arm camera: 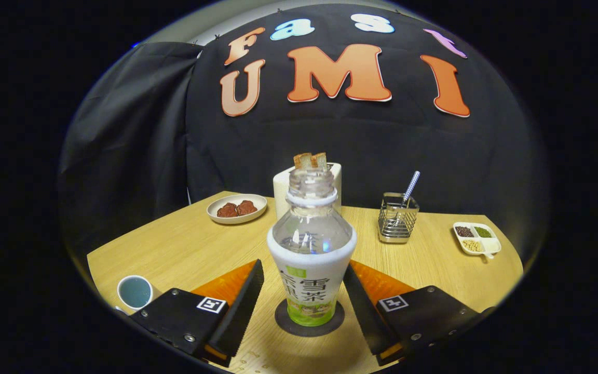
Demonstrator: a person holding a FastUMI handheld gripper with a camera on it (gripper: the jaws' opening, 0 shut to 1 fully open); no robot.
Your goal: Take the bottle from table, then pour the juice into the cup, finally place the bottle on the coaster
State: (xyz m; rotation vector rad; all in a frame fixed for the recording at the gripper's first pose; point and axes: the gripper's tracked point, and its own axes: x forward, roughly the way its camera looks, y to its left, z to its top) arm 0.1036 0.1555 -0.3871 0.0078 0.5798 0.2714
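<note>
clear uncapped plastic bottle with white-and-green label [311,249] stands upright on dark round coaster [309,318], on the light wood table [190,249]. gripper [303,301] fingers spread wide, flanking the bottle, not touching. white cup with bluish inside [134,292] sits left of bottle, beside left finger.

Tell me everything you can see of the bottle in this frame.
The bottle is clear plastic, uncapped, with a threaded neck, a white collar ring and a white-and-green label sleeve around its lower body. It looks nearly empty. It stands upright on the dark round coaster on the wooden table, between the open fingers of the gripper, neither of which touches it.
</note>
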